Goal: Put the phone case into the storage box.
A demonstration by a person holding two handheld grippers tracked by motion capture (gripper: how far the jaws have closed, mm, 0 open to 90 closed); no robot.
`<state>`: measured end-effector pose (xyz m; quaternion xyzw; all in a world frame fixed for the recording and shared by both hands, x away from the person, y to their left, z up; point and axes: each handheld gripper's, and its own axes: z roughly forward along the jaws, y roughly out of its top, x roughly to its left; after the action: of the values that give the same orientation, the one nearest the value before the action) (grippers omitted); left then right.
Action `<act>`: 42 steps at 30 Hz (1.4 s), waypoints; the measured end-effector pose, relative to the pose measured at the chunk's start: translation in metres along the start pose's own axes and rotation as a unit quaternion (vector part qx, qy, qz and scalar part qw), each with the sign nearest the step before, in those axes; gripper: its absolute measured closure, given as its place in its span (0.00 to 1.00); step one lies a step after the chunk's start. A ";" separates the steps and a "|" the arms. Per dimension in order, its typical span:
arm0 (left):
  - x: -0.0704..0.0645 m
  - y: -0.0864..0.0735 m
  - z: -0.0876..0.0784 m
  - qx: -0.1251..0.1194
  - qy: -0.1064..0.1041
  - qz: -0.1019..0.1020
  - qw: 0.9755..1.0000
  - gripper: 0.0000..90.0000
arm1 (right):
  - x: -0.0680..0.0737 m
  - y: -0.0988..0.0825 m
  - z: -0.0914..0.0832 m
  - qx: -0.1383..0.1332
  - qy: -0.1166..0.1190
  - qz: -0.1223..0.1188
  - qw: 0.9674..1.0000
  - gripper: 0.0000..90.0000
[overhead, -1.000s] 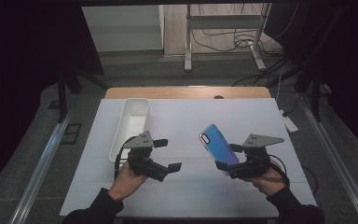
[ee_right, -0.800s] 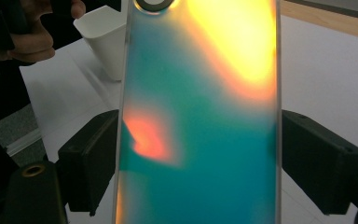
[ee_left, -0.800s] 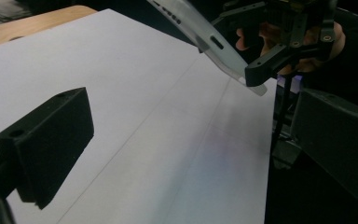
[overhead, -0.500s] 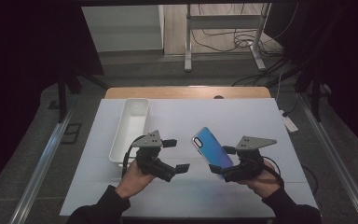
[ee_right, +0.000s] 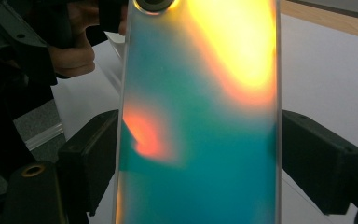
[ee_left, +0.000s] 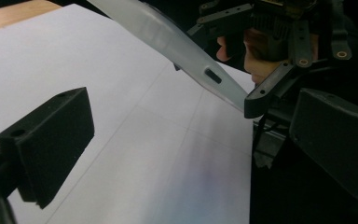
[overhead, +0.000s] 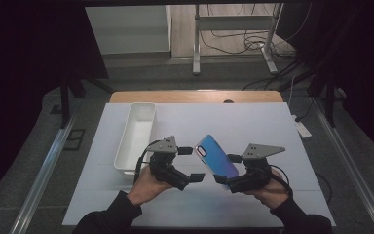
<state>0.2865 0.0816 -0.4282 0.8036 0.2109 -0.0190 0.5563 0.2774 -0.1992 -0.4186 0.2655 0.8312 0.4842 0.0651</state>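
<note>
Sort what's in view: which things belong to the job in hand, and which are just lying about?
In the job:
- iridescent blue phone case, clamped across its width by the right gripper
- left gripper, fingers open beside the case, not touching it

Lying about:
- long white plastic tray, at the sheet's left
- white paper sheet over the wooden table

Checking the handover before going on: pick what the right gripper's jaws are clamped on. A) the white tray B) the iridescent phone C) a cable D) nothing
B: the right gripper has its jaws against both long edges of the iridescent phone, lifted off the table.
</note>
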 end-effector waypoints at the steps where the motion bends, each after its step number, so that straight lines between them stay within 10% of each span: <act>1: 0.000 0.000 0.000 0.001 -0.003 0.000 1.000 0.02 | 0.000 0.000 0.000 0.000 0.001 0.000 1.000 0.19; 13: 0.003 0.000 -0.001 -0.003 -0.075 -0.002 0.997 0.42 | 0.003 0.000 0.001 -0.003 0.011 -0.002 1.000 0.19; 29: 0.008 -0.002 -0.004 -0.011 -0.102 -0.020 0.995 0.84 | 0.004 0.000 0.001 -0.004 0.024 -0.004 1.000 0.19; 42: 0.011 -0.004 -0.002 -0.009 -0.141 -0.024 0.990 0.90 | 0.005 -0.002 0.005 0.008 0.041 -0.008 0.999 0.19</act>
<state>0.2948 0.0883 -0.4338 0.7826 0.1500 -0.1439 0.5867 0.2744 -0.1936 -0.4222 0.2397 0.8389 0.4877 0.0328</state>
